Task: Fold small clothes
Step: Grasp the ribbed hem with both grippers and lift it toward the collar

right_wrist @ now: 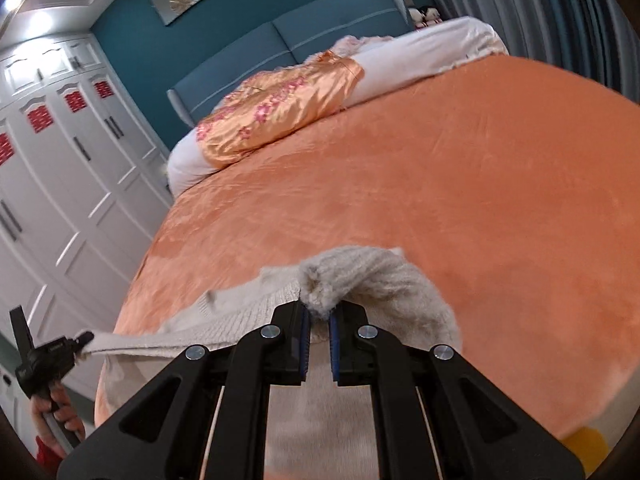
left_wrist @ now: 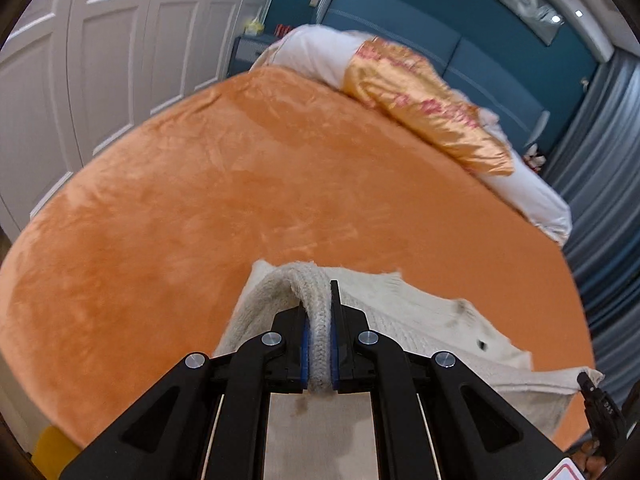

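A: Status on your left hand-held gripper [left_wrist: 319, 334]?

B: Clamped on a thick ribbed edge of the cream knit garment [left_wrist: 416, 320]. The fold of knit sits squeezed between the blue pads [left_wrist: 305, 350], jaws narrow.

A: And your right hand-held gripper [right_wrist: 318, 334]?

B: Also pinching the garment, on a fuzzy bunched bit. There's a slightly wider gap between the pads than on the left, but fabric fills it (grip looks solid).

A: Where's the garment itself?

B: At the near edge of the bed [left_wrist: 260, 184], stretched between your two grippers and lifted off the orange blanket [right_wrist: 460, 200]. In the right wrist view you can see it run taut to the left gripper's tip. The lower part hangs in front of the bed edge.

A: Room to move?

B: Plenty ahead of you: a broad stretch of blanket from the garment to the pillows. The gold floral cushion [right_wrist: 280, 108] and white pillow [right_wrist: 420, 52] sit well apart from it, against the blue headboard [left_wrist: 420, 28]. The white wardrobe [right_wrist: 72, 168] runs along your left side and the grey curtain [left_wrist: 608, 184] along your right, both beyond the bed edges.

A: Containers?

B: I can't make any out.
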{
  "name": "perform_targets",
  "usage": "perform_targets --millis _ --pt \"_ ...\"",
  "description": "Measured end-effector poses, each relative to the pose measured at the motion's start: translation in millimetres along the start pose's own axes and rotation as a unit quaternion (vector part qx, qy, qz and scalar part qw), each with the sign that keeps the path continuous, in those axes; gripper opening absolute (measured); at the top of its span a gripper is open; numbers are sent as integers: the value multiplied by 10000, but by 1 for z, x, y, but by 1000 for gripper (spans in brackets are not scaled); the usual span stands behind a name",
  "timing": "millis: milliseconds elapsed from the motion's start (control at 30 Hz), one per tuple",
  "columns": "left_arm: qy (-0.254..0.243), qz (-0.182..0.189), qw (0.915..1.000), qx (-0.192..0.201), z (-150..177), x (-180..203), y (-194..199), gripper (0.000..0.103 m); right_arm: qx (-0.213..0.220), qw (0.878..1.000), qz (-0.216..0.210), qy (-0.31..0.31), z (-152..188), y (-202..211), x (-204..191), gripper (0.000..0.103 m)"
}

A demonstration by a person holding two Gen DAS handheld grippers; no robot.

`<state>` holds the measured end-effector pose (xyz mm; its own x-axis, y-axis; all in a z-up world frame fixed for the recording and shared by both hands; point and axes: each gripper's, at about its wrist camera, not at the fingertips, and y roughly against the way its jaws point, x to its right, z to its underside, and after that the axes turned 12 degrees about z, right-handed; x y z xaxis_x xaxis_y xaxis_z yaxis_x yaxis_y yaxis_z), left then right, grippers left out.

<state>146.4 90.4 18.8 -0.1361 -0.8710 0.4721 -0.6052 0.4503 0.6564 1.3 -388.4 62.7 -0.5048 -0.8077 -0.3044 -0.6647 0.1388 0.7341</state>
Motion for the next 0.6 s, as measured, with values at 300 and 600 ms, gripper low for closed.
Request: perform_targets --millis 300,600 --pt "301 -552 9971 -437 -3 -37 -95 5 -416 9984 264 -284 5 -83 -4 7" --pt "279 -781 9945 -646 8 -50 -130 13 -936 9938 476 -353 19 -133 8 9"
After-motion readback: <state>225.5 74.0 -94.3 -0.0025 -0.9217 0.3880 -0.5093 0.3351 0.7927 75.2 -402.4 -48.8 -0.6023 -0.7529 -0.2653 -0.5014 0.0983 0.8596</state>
